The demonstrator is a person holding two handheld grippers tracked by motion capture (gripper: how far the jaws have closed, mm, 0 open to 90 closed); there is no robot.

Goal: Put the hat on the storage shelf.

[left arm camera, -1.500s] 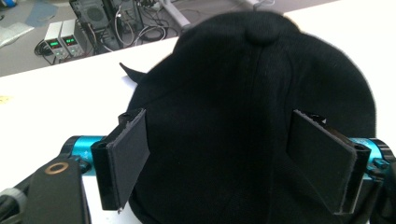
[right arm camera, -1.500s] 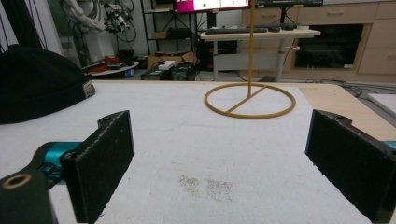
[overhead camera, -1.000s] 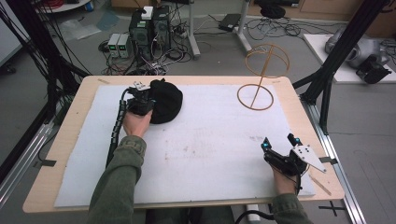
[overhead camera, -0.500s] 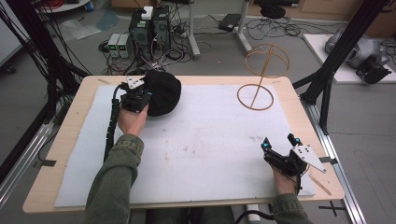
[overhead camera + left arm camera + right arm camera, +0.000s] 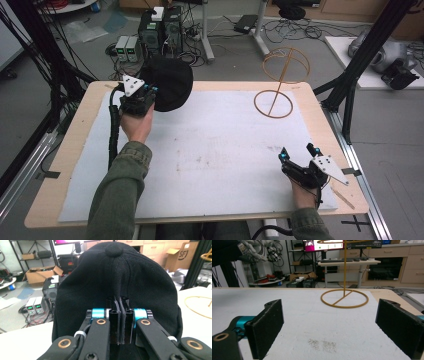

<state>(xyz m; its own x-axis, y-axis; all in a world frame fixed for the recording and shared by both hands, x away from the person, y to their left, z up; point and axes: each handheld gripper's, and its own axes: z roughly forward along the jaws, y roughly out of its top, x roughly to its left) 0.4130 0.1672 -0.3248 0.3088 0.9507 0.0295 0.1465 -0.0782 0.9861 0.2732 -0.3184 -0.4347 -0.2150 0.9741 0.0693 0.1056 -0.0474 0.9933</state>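
Observation:
A black cap [image 5: 170, 82] hangs lifted off the table at the far left, held by my left gripper [image 5: 148, 91]. In the left gripper view the jaws are shut on a fold of the cap's [image 5: 117, 285] fabric, its top button facing me. A gold wire stand [image 5: 278, 90] with a ring base and a ring top stands at the far right of the white mat [image 5: 210, 150]. My right gripper [image 5: 299, 152] rests near the table's front right, open, with nothing between its pads [image 5: 268, 325]. The stand's ring base [image 5: 344, 298] lies ahead of it.
The wooden table [image 5: 65, 165] carries the white mat. Black frame posts [image 5: 367, 50] rise at the right edge. Computers [image 5: 160, 25] and cables sit on the floor beyond the far edge. A sleeve and forearm [image 5: 120, 185] reach in from the front left.
My left gripper has risen with the cap, which has come up off the mat and moved toward the far edge. The right gripper has stayed still.

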